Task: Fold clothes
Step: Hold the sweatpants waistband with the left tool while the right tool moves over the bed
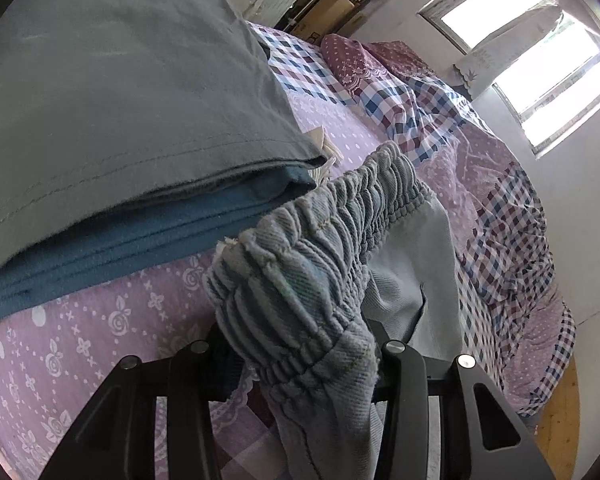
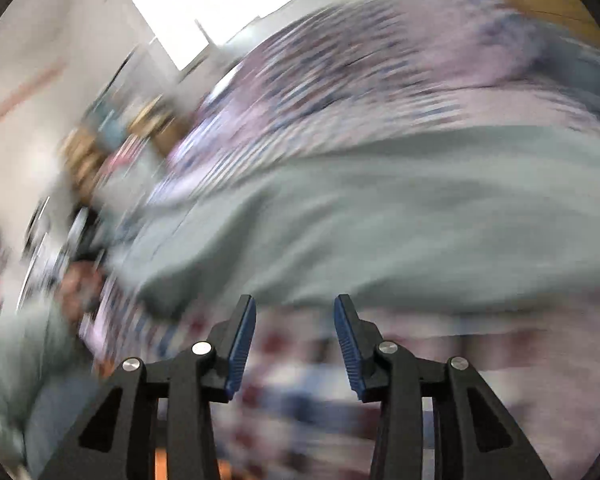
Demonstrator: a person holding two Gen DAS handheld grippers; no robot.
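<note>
I see faded, coarse-twill denim on the shorts [image 1: 300, 264], its elastic waistband ruched and frayed. The folded shirts [image 1: 112, 120] beside them look like soft matt cotton, and my right gripper [image 2: 295, 344] is matt black plastic with ribbed blue pads [image 2: 242, 348] and shiny metal pins.

Your left gripper [image 1: 300, 360] fingertips are hiding under the denim waistband [image 1: 300, 248]. Grey folded garment [image 1: 120, 92] is running off frame at 9 o'clock. Right wrist view is smearing; pale cloth [image 2: 380, 216] details unreadable.
</note>
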